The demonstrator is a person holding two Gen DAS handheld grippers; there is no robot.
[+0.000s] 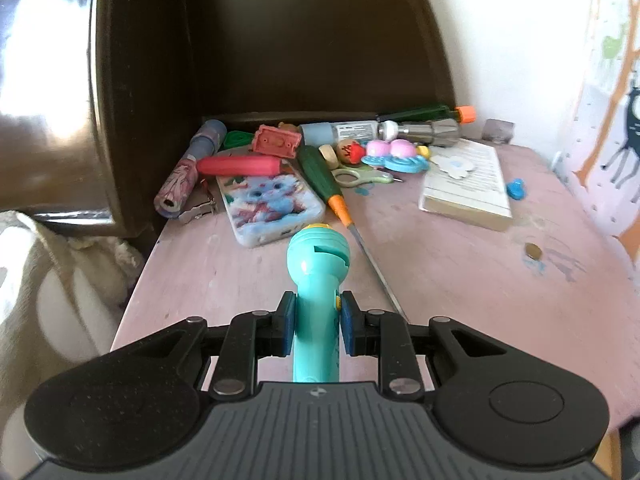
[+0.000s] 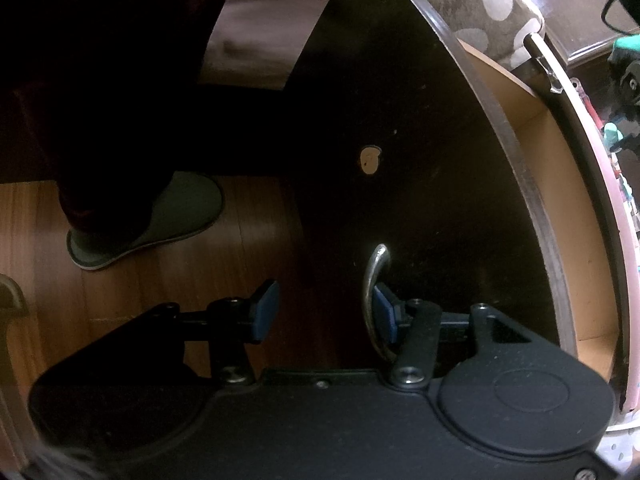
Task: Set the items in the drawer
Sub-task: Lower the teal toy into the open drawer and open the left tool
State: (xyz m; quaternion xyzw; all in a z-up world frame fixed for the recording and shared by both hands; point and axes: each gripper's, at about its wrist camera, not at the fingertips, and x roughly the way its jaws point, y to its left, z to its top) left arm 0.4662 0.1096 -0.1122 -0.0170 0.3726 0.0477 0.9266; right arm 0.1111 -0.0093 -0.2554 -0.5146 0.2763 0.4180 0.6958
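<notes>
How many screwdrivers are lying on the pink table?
2. One green screwdriver lies beside the phone case; the other screwdriver lies at the back against the dark cabinet. Clutter may hide more.

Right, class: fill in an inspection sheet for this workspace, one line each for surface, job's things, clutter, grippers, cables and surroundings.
Surface: pink tabletop, worn and stained.
Job's things: teal toy flashlight in the left gripper; drawer open, its metal handle beside a pad of the right gripper.
Clutter: phone case, screwdriver, scissors, book, coin, heaped toys.
Grippers: left shut on the flashlight; right open.
Cables: nothing seen.
Surroundings: wood floor, slippered foot.
</notes>
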